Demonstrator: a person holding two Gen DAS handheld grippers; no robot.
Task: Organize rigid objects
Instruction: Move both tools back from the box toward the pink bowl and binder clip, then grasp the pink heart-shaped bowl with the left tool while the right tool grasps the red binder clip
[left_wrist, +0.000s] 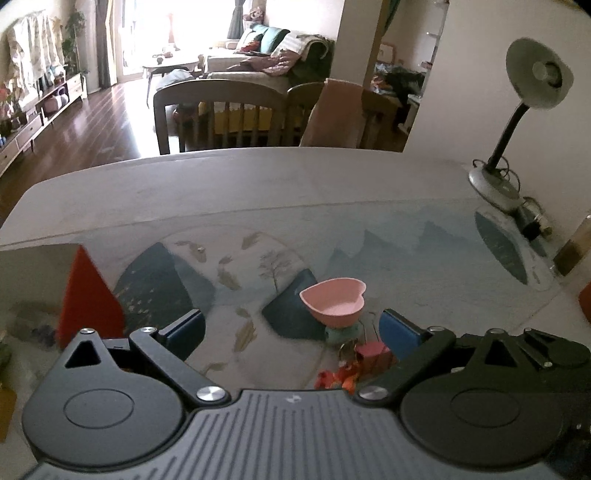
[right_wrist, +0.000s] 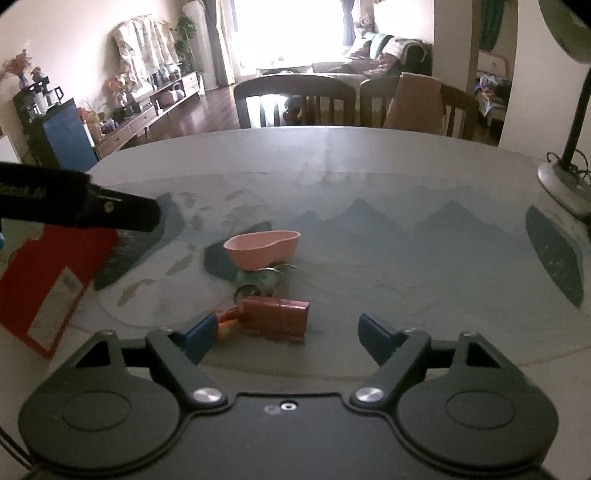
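Pile: pink heart bowl (right_wrist: 263, 249) perched on teal piece (right_wrist: 258, 279), red binder clip (right_wrist: 276, 318) in front, mid-mat.
Left gripper (left_wrist: 291, 328): jaws wide, empty.
Right gripper (right_wrist: 286, 332): jaws wide, empty, clip just ahead.
Risk: bowl looks top-heavy; a finger nudging the pile could tip it.
Red box (right_wrist: 48, 284): well left.

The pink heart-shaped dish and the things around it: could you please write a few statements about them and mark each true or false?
1. The pink heart-shaped dish rests on top of a small teal object. True.
2. The left gripper is clamped on the dish. False: its jaws are open and empty.
3. A red binder clip lies nearer the right gripper than the dish does. True.
4. The grey gooseneck desk lamp lies toppled on the table. False: it stands upright.
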